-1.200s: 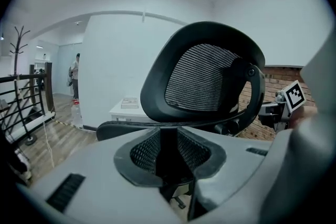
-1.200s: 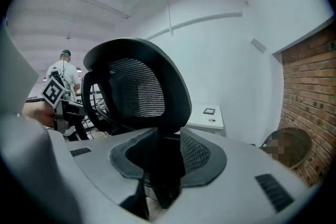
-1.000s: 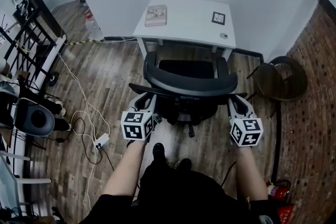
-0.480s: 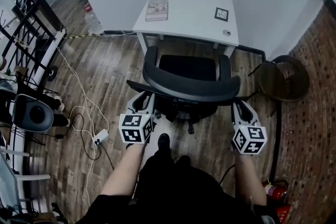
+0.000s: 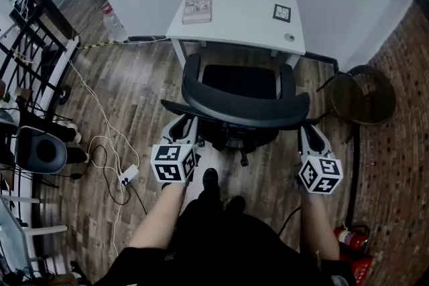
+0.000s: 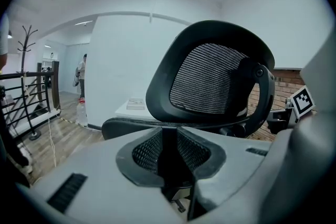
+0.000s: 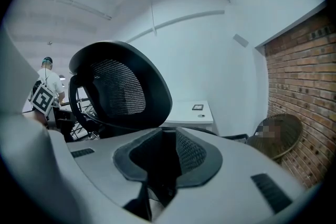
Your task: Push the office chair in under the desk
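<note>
Clamped with left gripper [image 6: 169, 161] jaws on a thin black edge of the office chair [image 5: 244, 107]. Just closing tighter with right gripper [image 7: 163, 165] jaws, dark chair frame between them. Black all over: mesh back in a curved rim, two armrests, padded seat. Facing the white table [image 5: 241, 13], armrest tips at its near edge. Slightly nearer the table than a second ago, held at both ends of the back as before.

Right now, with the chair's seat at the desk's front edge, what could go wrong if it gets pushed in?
The office chair has armrests close inside the legs of the desk; pushed askew, one might catch a leg or the desktop edge.
A jolt could shift the book on top.
The power strip and its cable lie on the floor to the person's left; a sidestep could snag them.
</note>
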Motion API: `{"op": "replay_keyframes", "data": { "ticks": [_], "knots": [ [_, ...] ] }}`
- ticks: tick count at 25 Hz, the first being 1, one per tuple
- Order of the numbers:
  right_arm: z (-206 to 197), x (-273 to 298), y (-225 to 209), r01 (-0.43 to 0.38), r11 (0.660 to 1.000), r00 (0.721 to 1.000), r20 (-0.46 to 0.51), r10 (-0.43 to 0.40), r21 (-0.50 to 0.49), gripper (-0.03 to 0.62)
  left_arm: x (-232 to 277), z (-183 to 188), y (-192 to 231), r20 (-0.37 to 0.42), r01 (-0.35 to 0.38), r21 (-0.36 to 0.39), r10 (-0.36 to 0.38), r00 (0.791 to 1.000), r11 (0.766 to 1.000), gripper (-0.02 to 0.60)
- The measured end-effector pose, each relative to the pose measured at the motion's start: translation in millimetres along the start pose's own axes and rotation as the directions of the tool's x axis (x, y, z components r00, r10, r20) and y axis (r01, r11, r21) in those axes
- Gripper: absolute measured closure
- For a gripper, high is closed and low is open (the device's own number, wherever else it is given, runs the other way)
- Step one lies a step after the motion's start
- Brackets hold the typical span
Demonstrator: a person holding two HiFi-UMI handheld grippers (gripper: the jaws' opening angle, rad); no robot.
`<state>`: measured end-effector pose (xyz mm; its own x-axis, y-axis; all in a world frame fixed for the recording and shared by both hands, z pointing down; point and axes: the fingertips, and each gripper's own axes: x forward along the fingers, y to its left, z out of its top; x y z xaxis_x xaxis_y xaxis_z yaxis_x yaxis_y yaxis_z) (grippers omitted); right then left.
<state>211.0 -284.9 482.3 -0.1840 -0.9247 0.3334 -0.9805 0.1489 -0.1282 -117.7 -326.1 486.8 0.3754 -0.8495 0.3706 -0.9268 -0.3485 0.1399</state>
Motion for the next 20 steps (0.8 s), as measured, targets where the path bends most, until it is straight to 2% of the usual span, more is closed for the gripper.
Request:
{"op": "replay_keyframes", "data": {
  "ticks": [8,15,17,19,20],
  "knots": [
    [12.0,35.3,-8.8,-0.018,1.0,1.0,-0.002,0.018,0.025,0.52,39.7,10.2,1.4,-0.037,0.053,0.008,-0.052,0.998,0.999,0.499],
    [14.5,48.9,11.2,-0.049,0.998,0.999,-0.008,0.049,0.027,0.566,63.7,24.7,27.0,-0.041,0.027,0.007,-0.027,0.999,1.0,0.499],
    [15.2,49.5,23.0,-0.084,0.996,0.996,-0.035,0.084,0.017,0.531,66.8,27.7,29.7,-0.038,0.033,0.007,-0.033,0.999,0.999,0.499],
    [22.0,47.9,45.1,-0.179,0.984,0.984,-0.028,0.178,-0.012,0.442,69.1,32.8,29.0,-0.031,0.042,0.021,-0.042,0.999,0.999,0.499],
    [27.2,46.1,59.4,-0.235,0.971,0.972,-0.014,0.235,-0.04,0.443,70.1,35.6,27.9,-0.028,0.046,0.032,-0.045,0.999,0.998,0.499]
  ]
}}
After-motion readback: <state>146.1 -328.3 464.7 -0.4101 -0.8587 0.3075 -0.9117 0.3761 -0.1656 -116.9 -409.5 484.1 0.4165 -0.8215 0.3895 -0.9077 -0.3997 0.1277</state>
